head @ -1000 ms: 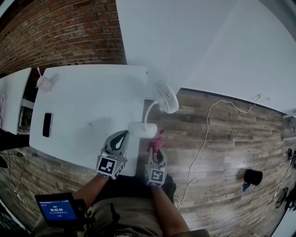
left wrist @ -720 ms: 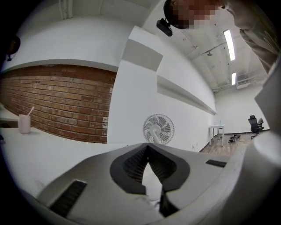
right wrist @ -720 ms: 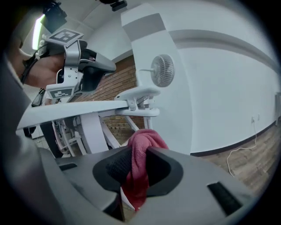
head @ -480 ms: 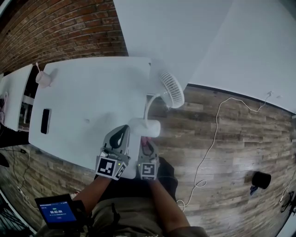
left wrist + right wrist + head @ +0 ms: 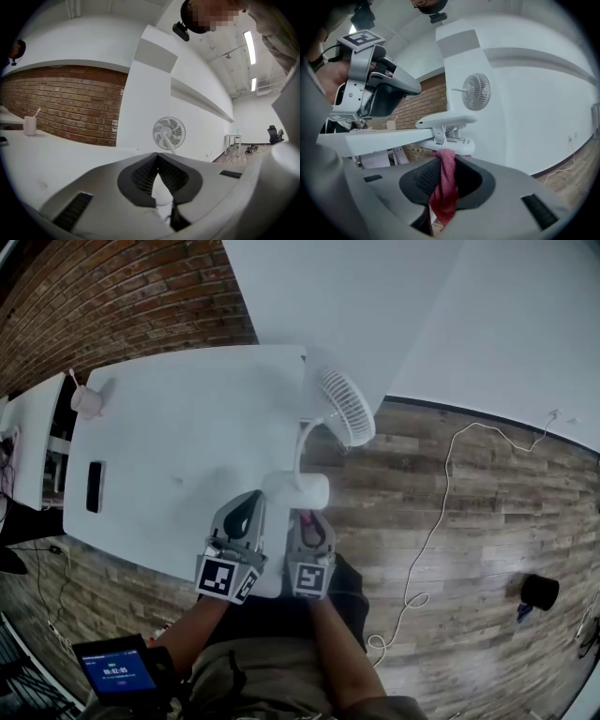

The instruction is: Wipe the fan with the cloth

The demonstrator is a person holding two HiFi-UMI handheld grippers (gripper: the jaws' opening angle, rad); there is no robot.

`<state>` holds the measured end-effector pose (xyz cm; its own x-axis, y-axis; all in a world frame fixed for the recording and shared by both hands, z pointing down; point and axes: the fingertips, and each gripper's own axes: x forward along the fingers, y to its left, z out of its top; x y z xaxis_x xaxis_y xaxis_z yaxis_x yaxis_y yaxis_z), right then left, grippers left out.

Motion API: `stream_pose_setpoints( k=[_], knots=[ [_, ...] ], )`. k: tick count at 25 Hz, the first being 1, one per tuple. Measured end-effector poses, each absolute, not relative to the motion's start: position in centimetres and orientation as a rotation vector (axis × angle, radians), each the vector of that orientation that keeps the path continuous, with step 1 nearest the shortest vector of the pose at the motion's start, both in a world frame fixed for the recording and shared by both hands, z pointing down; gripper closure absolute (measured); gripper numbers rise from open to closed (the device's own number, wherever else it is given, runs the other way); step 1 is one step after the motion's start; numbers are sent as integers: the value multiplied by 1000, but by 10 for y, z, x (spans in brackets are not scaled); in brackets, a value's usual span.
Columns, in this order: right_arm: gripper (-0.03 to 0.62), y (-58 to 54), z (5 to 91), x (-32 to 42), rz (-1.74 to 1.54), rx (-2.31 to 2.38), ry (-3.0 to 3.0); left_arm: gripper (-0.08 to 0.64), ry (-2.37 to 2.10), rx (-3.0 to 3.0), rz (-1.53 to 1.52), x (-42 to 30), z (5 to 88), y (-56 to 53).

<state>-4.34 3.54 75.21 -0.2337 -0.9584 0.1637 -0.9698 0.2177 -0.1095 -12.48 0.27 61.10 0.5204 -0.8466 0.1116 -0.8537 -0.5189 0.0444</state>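
Left claw (image 5: pixel 251 502) sits at the near edge of the desk (image 5: pixel 178 437), jaws pressed together with nothing between them. It points far, towards the fan (image 5: pixel 345 407). Right claw (image 5: pixel 307 519) is just beside it on the right, off the desk's right edge and over the wood floor (image 5: pixel 469 549). It's clamped on the pink cloth (image 5: pixel 444 185), which hangs down between the jaws.

The fan grips the desk's right edge by its clamp base (image 5: pixel 296 491), close to the near right corner. Its round head leans out past that edge, over the floor. The cloth's top is right up under the clamp; whether it touches, I cannot tell.

To the left, a broad stretch of white desk runs to a dark phone (image 5: pixel 94 487) and a cup (image 5: pixel 86 402), both well apart from the fan. To the right, a white cable (image 5: pixel 441 493) trails across the floor.
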Motion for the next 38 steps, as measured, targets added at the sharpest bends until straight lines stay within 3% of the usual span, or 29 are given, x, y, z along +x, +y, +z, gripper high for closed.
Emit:
stream_pose_setpoints(
  k=[14,26,38],
  knots=[
    [495,53,766,42,380,2196,-2123,540,-1420,2584,132,-130,623,1],
    [495,42,756,-48,382,1761,-2446,540,-1358,2625,148,-121,630,-5],
    [492,39,752,-56,413,1710,-2482,540,-1355,2594,179,-128,645,2]
  ],
)
